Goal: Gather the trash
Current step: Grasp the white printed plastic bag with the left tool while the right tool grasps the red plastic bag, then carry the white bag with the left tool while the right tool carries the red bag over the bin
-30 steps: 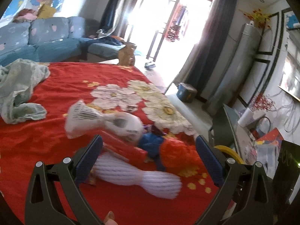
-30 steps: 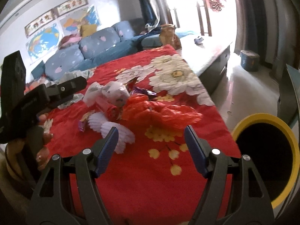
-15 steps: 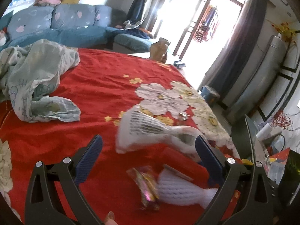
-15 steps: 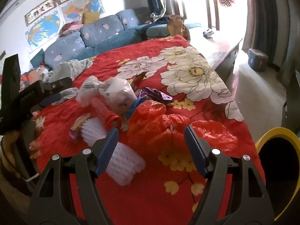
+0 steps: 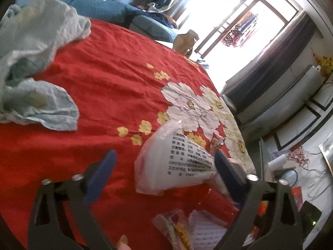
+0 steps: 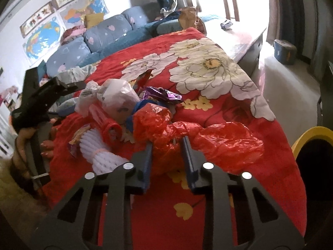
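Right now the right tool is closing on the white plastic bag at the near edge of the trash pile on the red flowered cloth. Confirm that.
Not quite. The right tool is closing on the red plastic bag, not the white one. The white plastic bag sits farther back in the pile, untouched by it. The rest holds: it is at the near edge of the pile on the red flowered cloth. The right wrist view shows this.

Worktop under a red cloth [image 6: 208,218] printed with large white flowers and small yellow ones. Lying on it, near edge: crumpled red plastic bag [image 6: 208,137], white printed bag [image 5: 177,162], white foam fruit net [image 6: 102,154], red tube [image 6: 104,120], purple foil wrapper [image 6: 164,94]. Farther back, a rumpled pale blue-green cloth [image 5: 31,79].
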`<state>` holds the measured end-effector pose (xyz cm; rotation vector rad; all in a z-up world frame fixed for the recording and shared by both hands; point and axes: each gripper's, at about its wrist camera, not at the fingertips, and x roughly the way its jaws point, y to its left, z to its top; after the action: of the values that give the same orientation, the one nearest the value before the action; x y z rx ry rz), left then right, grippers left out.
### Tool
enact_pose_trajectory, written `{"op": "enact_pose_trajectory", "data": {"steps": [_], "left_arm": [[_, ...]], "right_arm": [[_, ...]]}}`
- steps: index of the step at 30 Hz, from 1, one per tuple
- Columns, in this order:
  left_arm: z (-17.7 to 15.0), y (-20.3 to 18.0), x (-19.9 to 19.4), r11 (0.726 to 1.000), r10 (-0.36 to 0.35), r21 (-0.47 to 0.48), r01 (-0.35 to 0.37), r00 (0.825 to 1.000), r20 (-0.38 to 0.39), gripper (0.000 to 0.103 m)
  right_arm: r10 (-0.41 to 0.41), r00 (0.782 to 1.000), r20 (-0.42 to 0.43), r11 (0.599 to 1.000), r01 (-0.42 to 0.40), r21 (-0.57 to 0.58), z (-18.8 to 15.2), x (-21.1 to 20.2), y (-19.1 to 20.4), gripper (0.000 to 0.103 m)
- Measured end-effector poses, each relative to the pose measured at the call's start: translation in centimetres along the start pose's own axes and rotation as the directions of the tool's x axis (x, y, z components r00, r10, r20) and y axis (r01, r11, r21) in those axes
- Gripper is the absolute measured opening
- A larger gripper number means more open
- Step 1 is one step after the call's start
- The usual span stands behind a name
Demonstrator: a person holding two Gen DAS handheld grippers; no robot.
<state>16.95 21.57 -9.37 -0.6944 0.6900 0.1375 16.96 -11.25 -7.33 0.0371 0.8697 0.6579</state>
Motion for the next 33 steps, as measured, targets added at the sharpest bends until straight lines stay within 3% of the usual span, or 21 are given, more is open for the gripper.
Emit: {"op": "enact_pose_trajectory", "data": {"steps": [5, 11, 22, 33], "left_arm": [[-0.5, -0.7, 0.4, 1.000, -0.016, 0.026, 0.016, 1.000, -0.005, 0.060], [-0.9, -2.3, -0.9, 0.996, -0.015, 0.084, 0.013, 1.000, 0.028, 0.049], [-2.2, -6.4, -5.7, 0.980, -0.060, 0.198, 0.032, 0.989, 0.138, 0.048], [-3.4, -8.2, -9.6, 0.971, -0.036, 0.237, -0.014, 0.978, 0.203, 0.048]], "right_arm": [[0.007, 1.000, 0.016, 1.000, -0.007, 0.015, -0.4, -0.9, -0.2, 0.015], [0.012, 0.999, 0.033, 1.000, -0.012, 0.022, -0.7, -1.9, 0.0, 0.014], [0.021, 0.996, 0.083, 0.999, -0.025, 0.044, -1.1, -4.0, -0.6, 0.010], [0.037, 0.991, 0.127, 0.996, -0.046, 0.075, -0.9, -5.9, -1.5, 0.010]]}}
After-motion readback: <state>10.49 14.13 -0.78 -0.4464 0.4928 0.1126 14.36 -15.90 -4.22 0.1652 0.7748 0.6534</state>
